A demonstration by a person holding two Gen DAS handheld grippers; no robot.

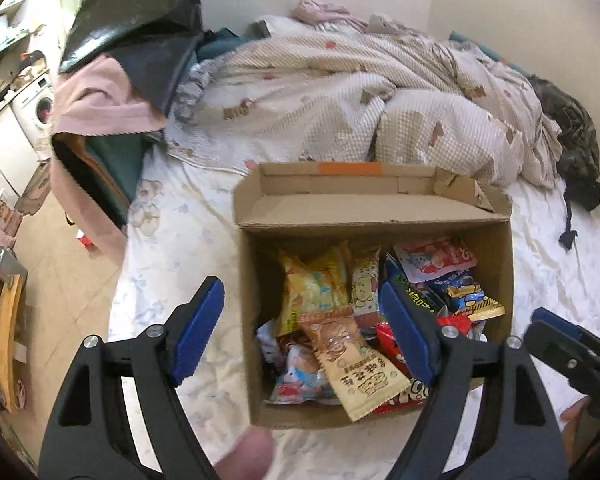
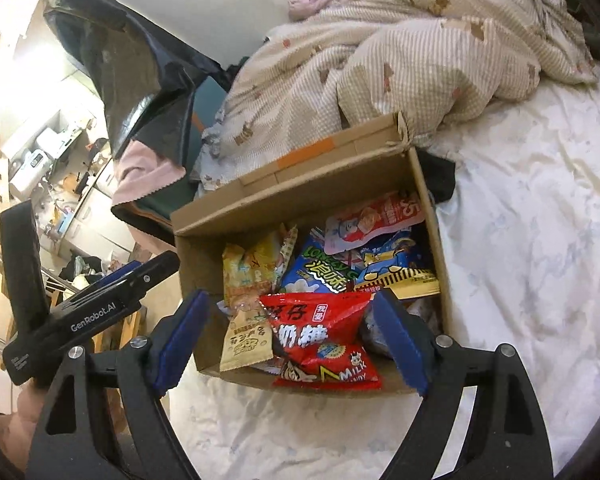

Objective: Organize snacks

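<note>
Left tool [image 1: 302, 330] and right tool [image 2: 296, 340] gape wide, empty, angled downward.

**A lived-in bedroom opening onto a utility corner**

A bed [image 1: 172, 240] is taking up most of the room, its pale sheet showing under a rumpled checked quilt [image 1: 340, 92]. Clothes [image 1: 100, 100] are piling up at its edge, and a washing machine [image 1: 36, 108] is standing beyond.

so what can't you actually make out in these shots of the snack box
- Left wrist view: snacks low in the cardboard box are buried under the top packets.
- Left wrist view: right claw cut off by the frame edge.
- Right wrist view: red milk candy bag covers the packets beneath it.
</note>
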